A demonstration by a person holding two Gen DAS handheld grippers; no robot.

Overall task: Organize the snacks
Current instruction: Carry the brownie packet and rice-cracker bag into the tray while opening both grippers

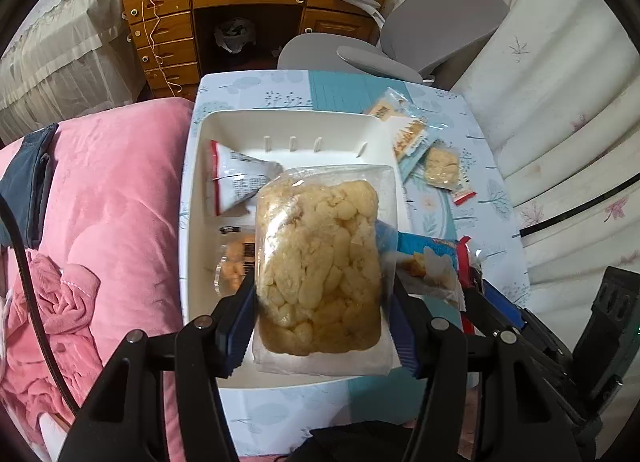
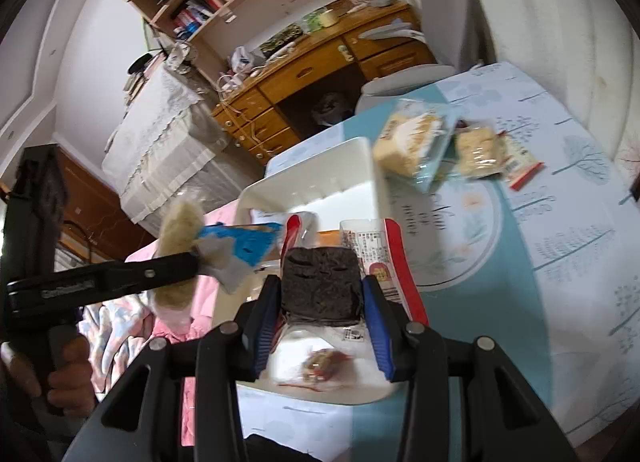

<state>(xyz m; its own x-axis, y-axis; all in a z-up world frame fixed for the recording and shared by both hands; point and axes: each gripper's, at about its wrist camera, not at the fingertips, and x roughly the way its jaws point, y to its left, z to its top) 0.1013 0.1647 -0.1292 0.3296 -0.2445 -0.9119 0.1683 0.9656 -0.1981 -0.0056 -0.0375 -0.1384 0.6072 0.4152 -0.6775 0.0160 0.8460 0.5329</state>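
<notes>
My left gripper (image 1: 322, 326) is shut on a clear bag of pale yellow puffed snacks (image 1: 318, 262) and holds it over the white tray (image 1: 280, 122). In the tray lie a red-and-white packet (image 1: 234, 178) and an orange snack packet (image 1: 236, 266). My right gripper (image 2: 320, 322) is shut on a red-edged packet holding a dark square snack (image 2: 320, 286), above the tray's near end (image 2: 360, 158). The right gripper with its packet also shows at the tray's right side in the left wrist view (image 1: 468, 278). The left gripper with its bag shows at the left in the right wrist view (image 2: 180, 258).
Three snack packets lie on the table right of the tray: two yellow ones (image 1: 408, 138) (image 1: 386, 108) and a small cracker pack (image 1: 442, 166). A pink blanket (image 1: 112, 202) lies left of the table. A grey chair (image 1: 400, 42) and a wooden desk (image 1: 248, 2) stand beyond.
</notes>
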